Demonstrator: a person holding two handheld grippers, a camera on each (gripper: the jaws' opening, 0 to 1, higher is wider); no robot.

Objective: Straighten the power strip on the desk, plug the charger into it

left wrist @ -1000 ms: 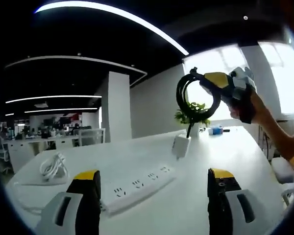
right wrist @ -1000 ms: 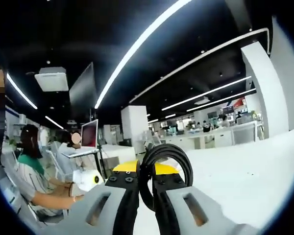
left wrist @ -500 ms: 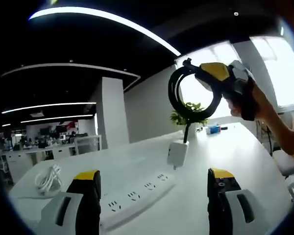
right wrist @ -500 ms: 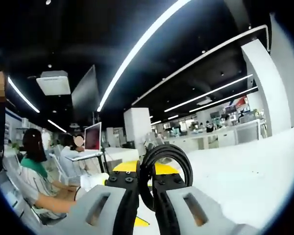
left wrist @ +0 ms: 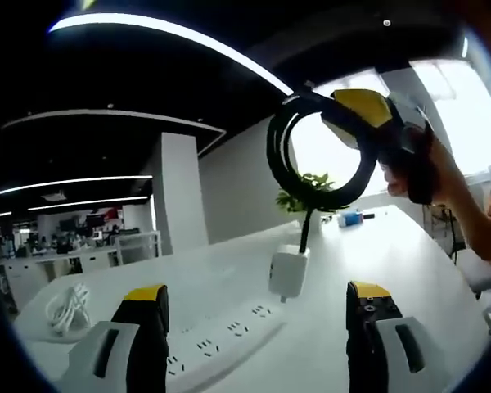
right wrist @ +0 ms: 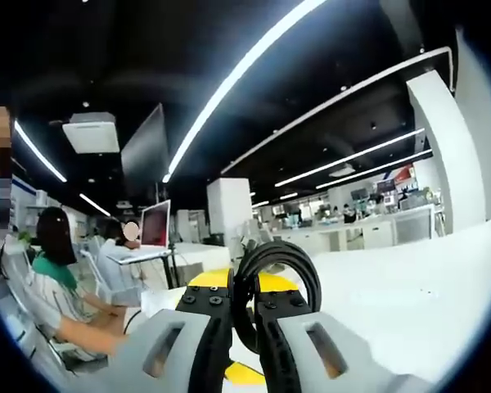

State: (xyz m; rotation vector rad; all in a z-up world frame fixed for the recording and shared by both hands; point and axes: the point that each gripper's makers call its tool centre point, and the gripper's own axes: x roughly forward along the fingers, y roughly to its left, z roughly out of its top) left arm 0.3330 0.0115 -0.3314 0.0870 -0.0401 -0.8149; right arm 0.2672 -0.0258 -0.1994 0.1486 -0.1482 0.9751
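Note:
A white power strip (left wrist: 221, 340) lies slantwise on the white desk (left wrist: 368, 262), just beyond my left gripper (left wrist: 256, 315), whose jaws stand wide open with nothing between them. In the left gripper view the right gripper (left wrist: 368, 123) is raised at upper right, holding a coiled black cable (left wrist: 311, 151). The white charger (left wrist: 285, 274) dangles from that coil a little above the strip's far end. In the right gripper view my right gripper (right wrist: 244, 307) is shut on the black cable loop (right wrist: 277, 278).
A bundle of white cord (left wrist: 61, 304) lies on the desk at far left. A potted plant (left wrist: 307, 192) and small blue items (left wrist: 352, 218) stand at the desk's far end. Seated people (right wrist: 61, 286) and a monitor (right wrist: 155, 225) are off to the left in the right gripper view.
The right gripper has lifted the cable coil higher and closer to the left camera, and the hanging charger has swung nearer over the strip's end. The left view has shifted slightly.

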